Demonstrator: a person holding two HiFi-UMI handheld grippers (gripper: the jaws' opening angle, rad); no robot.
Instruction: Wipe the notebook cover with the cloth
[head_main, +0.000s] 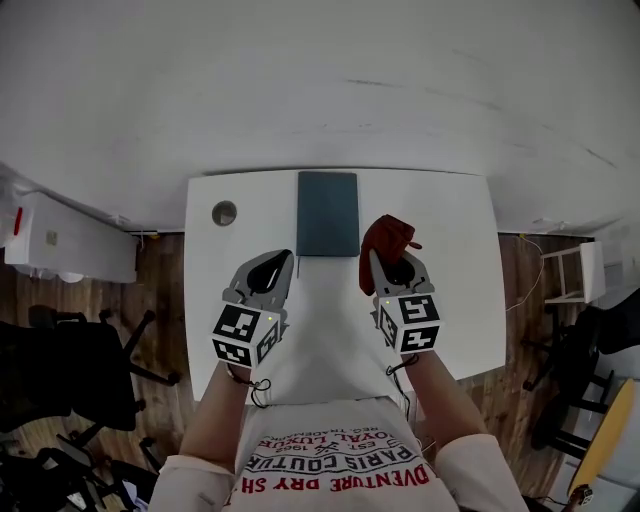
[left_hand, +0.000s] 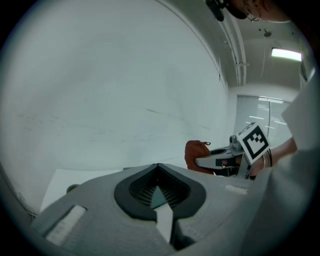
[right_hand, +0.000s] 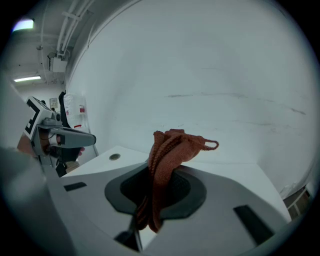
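Rust-red cloth (head_main: 388, 238) is clamped by the fingers of the right gripper (head_main: 392, 265), near the teal notebook (head_main: 327, 213) on the white counter (head_main: 455, 270); with the left gripper (head_main: 270, 268) fingers together and empty, wiping could push the unpinned notebook away.

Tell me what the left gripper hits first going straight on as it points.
Probably the notebook, near its closest left corner: the left gripper aims there. Its height above the table is unclear, so it might skim over.
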